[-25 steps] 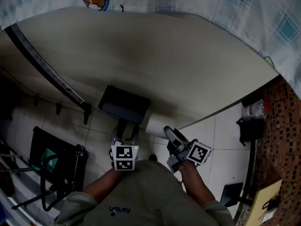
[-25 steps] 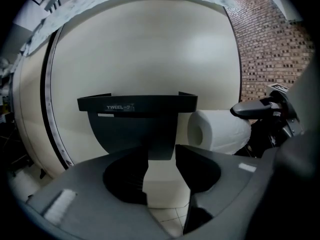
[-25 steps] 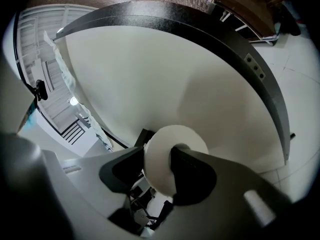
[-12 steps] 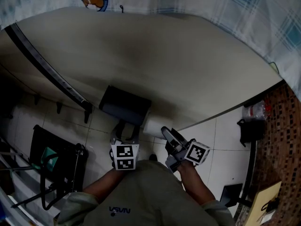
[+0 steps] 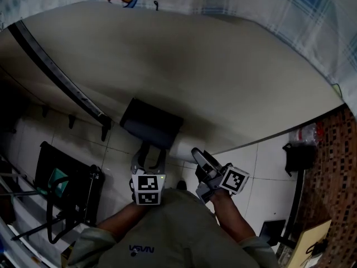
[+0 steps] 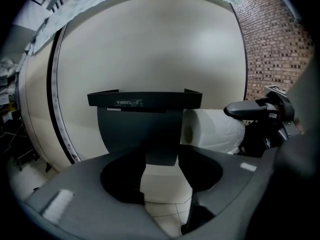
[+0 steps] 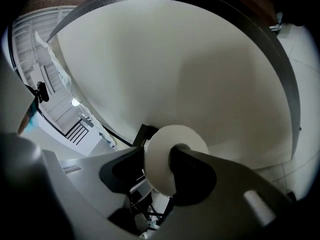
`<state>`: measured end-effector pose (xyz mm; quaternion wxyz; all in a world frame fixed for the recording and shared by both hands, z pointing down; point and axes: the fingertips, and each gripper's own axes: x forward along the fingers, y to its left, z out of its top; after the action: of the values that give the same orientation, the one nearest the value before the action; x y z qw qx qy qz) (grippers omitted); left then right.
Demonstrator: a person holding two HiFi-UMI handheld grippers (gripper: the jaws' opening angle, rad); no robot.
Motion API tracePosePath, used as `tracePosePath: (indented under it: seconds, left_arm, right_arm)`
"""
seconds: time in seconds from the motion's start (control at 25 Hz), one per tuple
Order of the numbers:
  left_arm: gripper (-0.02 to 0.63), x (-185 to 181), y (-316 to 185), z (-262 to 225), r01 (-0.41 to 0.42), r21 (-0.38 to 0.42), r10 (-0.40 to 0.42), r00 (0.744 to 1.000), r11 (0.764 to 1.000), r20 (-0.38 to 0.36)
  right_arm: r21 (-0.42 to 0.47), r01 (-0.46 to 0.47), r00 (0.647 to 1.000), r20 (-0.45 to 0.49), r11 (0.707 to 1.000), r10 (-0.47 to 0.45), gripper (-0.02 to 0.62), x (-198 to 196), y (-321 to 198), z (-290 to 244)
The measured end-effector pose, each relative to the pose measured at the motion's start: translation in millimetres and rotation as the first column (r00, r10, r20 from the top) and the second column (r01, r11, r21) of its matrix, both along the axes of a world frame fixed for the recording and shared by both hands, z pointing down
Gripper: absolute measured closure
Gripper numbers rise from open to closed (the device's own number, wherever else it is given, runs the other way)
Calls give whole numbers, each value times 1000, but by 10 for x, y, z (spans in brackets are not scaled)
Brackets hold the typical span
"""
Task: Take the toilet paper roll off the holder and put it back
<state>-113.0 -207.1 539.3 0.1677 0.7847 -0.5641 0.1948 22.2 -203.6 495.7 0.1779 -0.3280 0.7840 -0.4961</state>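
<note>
A black wall holder (image 5: 150, 123) with a flat top shelf (image 6: 145, 100) hangs on the pale wall. The white toilet paper roll (image 5: 183, 148) sits just to its right, off the holder. My right gripper (image 5: 196, 156) is shut on the roll (image 7: 161, 149): one jaw sits in the core, the other on the outside. My left gripper (image 5: 149, 156) is just below the holder. Its jaws are closing, with the holder's lower tab (image 6: 161, 156) between them and no clear pressing. The roll (image 6: 215, 129) and the right gripper (image 6: 255, 109) show beside the holder in the left gripper view.
A long dark rail (image 5: 56, 77) runs along the wall to the left. A black metal rack (image 5: 67, 197) stands on the tiled floor at lower left. A bottle (image 5: 304, 132) and a black bracket (image 5: 298, 155) are at the right, by a brick wall (image 6: 270, 49).
The left gripper's jaws stand a little wider below the holder than a second ago. The right gripper keeps the roll beside the holder, nearly still.
</note>
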Motion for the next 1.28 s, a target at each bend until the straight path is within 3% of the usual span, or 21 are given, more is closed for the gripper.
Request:
tracePosePath:
  seconds: [1.28]
  left_arm:
    - [377,-70,103,-55,-52,22,51,997,998,52]
  right_arm:
    - [-3,33,998,45,999,-33,436,-463,-219,92]
